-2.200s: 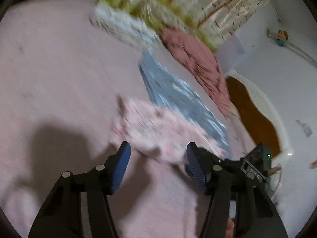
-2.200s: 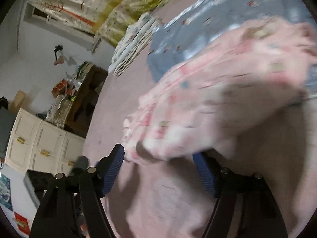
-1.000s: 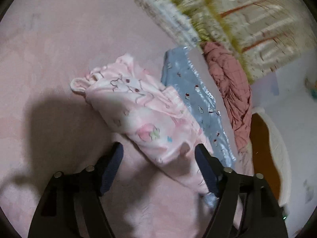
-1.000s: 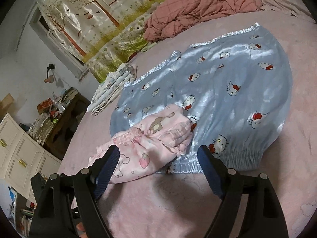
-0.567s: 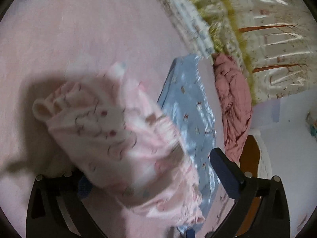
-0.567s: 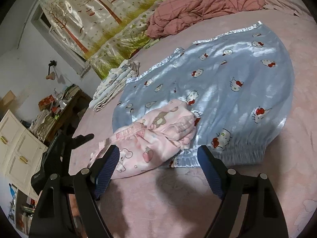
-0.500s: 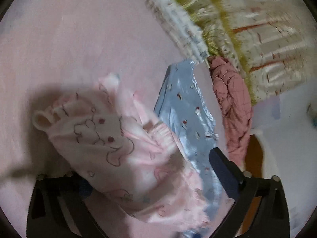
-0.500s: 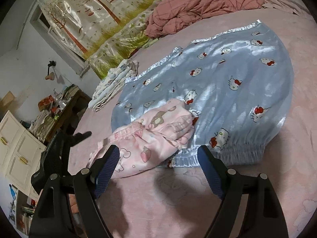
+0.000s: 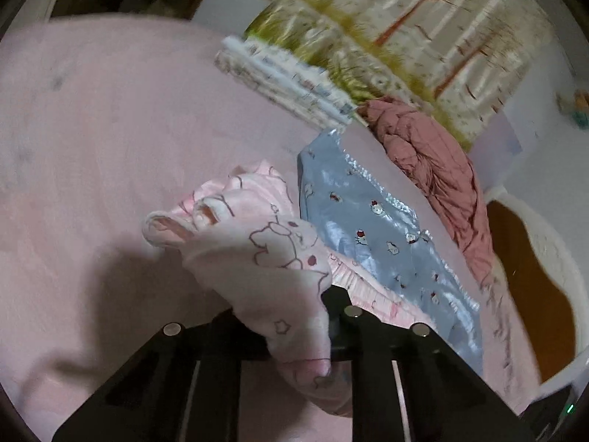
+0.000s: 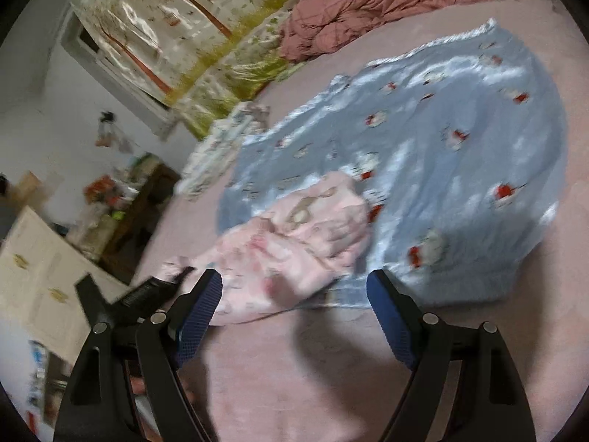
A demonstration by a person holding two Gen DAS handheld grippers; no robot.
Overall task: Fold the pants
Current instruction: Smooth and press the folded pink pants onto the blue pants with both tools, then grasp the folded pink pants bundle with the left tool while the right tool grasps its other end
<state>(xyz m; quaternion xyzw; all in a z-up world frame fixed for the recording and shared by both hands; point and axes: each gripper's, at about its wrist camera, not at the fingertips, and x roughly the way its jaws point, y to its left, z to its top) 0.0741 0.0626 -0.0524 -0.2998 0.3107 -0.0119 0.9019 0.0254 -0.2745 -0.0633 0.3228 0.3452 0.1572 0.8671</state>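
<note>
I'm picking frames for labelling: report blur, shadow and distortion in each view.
Left wrist: curtain motion-smeared, pink pants fairly sharp, dark shadow on the bedspread. Right wrist: blue pants and cabinet smeared, fingers crisp. Both views bulge, with black corners.

Bed (image 10: pixel 313 386) with a plush pale-pink cover carries everything. Shiny light-blue satin pants with cartoon-cat print (image 10: pixel 460 169) lie spread flat at centre. Crumpled pink fleece pants with bear and strawberry print (image 10: pixel 294 243) lie at their 8 o'clock, overlapping the blue hem, part resting on the cover. Stack of folded white printed cloths (image 9: pixel 283 81) sits at 11 o'clock of the blue pants. Bunched dusty-red quilted blanket (image 10: pixel 368 3) lies at 12 o'clock, along the far edge.
</note>
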